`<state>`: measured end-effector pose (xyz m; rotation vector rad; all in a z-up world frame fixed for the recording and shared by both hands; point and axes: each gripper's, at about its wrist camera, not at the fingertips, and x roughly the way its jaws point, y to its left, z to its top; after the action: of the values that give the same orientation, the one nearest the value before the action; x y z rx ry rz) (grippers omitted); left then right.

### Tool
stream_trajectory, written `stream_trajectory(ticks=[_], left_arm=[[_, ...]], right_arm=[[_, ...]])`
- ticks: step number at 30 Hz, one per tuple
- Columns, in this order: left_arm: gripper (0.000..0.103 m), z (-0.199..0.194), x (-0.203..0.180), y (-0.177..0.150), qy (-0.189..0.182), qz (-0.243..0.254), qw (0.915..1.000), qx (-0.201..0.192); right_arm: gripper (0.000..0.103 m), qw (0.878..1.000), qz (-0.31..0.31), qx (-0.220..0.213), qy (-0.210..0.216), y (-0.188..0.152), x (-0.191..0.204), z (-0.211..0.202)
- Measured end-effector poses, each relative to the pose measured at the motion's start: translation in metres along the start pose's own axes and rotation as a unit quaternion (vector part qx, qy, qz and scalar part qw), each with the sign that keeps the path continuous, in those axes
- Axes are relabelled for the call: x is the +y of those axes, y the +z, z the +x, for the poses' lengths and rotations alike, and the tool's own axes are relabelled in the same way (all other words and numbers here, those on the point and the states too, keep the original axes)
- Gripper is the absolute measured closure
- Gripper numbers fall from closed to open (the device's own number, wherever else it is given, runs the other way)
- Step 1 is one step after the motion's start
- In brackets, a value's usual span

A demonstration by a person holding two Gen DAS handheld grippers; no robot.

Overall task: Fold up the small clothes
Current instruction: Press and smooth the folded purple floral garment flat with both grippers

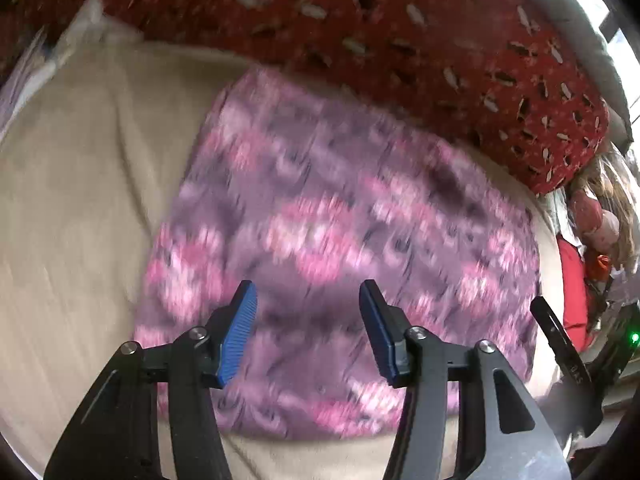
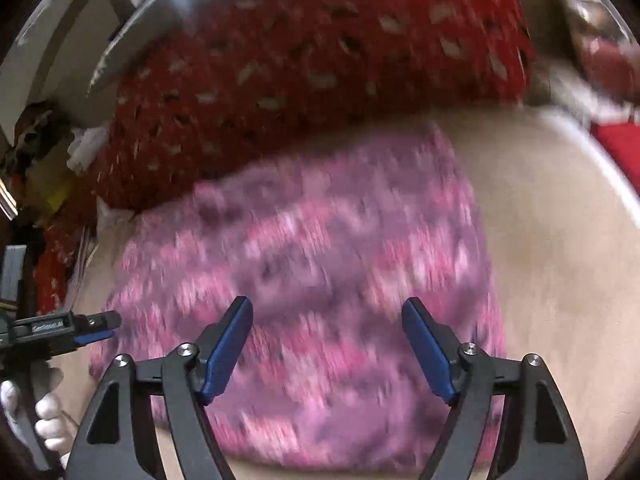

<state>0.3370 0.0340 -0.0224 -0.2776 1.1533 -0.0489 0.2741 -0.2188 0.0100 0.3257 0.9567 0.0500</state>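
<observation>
A pink and purple patterned garment (image 1: 340, 232) lies flat on a beige sheet (image 1: 80, 184), folded into a rough rectangle. My left gripper (image 1: 308, 300) hovers above its near part, jaws open, nothing between the blue pads. In the right wrist view the same garment (image 2: 320, 264) fills the middle. Over its near edge my right gripper (image 2: 326, 316) stands open wide and holds nothing. The left gripper (image 2: 96, 326) shows side-on at the garment's left edge, held by a white-gloved hand (image 2: 48, 416). Both views are motion-blurred.
A red blanket with white marks (image 1: 400, 40) is bunched along the far side of the garment. Red fabric and clutter (image 1: 580, 280) lie at the right edge. More clutter (image 2: 44, 168) sits at the left. Beige sheet (image 2: 560, 260) extends to the right.
</observation>
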Motion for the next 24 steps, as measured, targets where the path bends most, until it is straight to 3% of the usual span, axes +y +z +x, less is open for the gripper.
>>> stream_trajectory(ticks=[4,6,7,9,12,20,24], left_arm=[[0.051,0.021,-0.006,0.017,0.035,0.015,0.9993,-0.002],[0.051,0.041,-0.007,0.019,0.06,0.021,0.9979,0.015],[0.05,0.046,-0.004,0.016,0.064,0.021,0.9976,0.017],[0.044,0.045,-0.008,0.012,0.069,0.034,0.997,-0.005],[0.039,0.046,-0.013,0.008,0.077,0.05,0.9956,-0.018],[0.038,0.044,-0.012,0.006,0.081,0.05,0.9952,-0.024],[0.038,0.042,-0.014,0.006,0.085,0.048,0.995,-0.023]], right_arm=[[0.009,0.996,-0.039,0.01,-0.079,0.01,0.013,0.03],[0.0,0.987,-0.048,0.061,-0.144,0.001,0.006,0.059],[0.001,0.987,-0.044,0.067,-0.14,-0.004,0.003,0.066],[0.0,0.991,-0.031,0.034,-0.129,-0.007,-0.001,0.058],[0.0,0.992,-0.029,0.041,-0.116,-0.007,-0.006,0.057],[0.0,0.99,-0.043,0.078,-0.112,0.012,-0.01,0.065],[0.004,0.991,-0.042,0.022,-0.129,0.023,-0.012,0.04]])
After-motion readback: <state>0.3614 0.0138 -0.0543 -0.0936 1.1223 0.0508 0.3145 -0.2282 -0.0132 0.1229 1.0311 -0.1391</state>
